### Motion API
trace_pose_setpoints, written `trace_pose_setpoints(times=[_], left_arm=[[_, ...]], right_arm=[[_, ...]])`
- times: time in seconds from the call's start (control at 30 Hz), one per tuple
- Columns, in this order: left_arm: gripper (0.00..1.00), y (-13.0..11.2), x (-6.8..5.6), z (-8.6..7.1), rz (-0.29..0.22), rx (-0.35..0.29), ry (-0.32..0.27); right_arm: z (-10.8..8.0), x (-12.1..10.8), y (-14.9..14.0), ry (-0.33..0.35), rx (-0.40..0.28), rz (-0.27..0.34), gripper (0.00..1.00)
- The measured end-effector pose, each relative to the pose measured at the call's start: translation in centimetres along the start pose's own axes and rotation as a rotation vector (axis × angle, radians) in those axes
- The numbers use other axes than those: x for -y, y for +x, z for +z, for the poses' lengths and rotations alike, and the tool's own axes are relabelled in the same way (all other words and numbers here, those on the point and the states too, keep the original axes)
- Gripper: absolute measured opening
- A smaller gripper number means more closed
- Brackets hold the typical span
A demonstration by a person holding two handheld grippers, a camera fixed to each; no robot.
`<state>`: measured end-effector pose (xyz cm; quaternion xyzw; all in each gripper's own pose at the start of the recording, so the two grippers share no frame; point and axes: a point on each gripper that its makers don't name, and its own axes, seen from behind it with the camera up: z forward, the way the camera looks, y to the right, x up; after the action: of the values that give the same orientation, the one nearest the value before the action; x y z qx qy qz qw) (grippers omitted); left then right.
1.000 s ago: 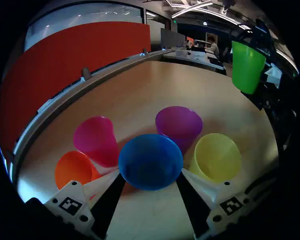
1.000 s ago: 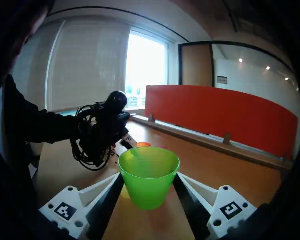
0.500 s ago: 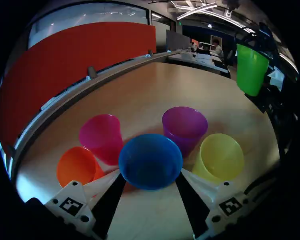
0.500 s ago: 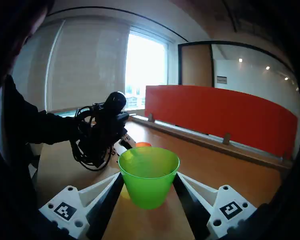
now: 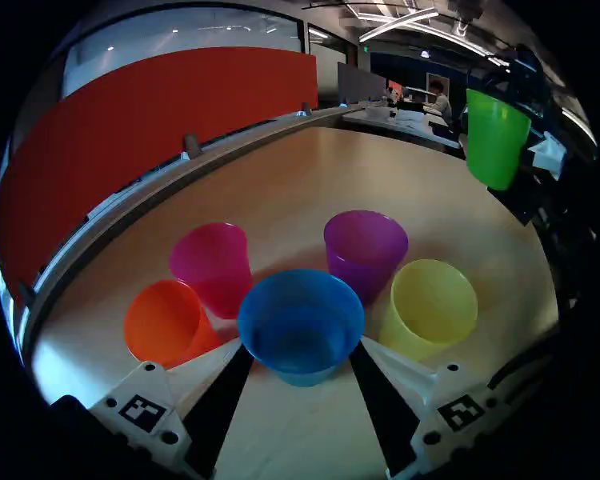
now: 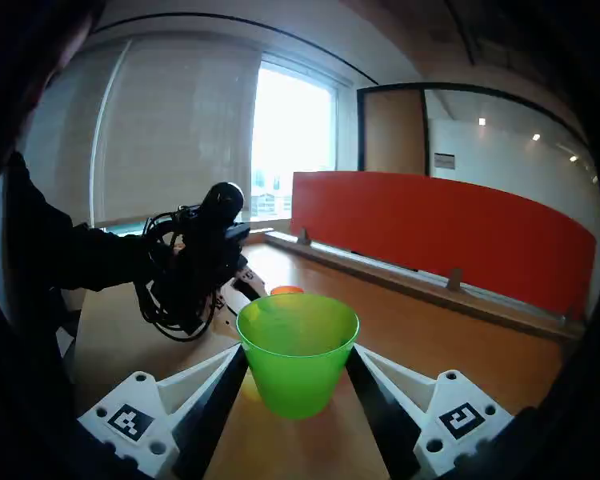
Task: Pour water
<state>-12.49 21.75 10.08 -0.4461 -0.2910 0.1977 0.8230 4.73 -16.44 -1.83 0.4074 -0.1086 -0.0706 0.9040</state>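
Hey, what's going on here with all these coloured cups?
A person works two handheld grippers. The left gripper clamps a blue cup down at the wooden table, among a pink cup, an orange cup, a purple cup and a yellow cup. The right gripper holds a green cup upright, off the table and apart from the others. Nothing is pouring yet; whether either held cup contains water is unclear.
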Motion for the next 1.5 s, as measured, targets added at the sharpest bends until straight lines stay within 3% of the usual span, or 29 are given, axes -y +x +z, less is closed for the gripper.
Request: trace_pose_setpoints(times=[0.7, 1.5], left_arm=[[0.80, 3.7, -1.1, -4.4, -0.043, -0.130, 0.046], [0.80, 7.0, -0.8, -10.8, -0.067, -0.288, 0.134]], right_arm=[[0.4, 1.2, 0.9, 0.014, -0.011, -0.013, 0.87], [1.0, 2.7, 2.5, 0.025, -0.028, -0.030, 0.87]])
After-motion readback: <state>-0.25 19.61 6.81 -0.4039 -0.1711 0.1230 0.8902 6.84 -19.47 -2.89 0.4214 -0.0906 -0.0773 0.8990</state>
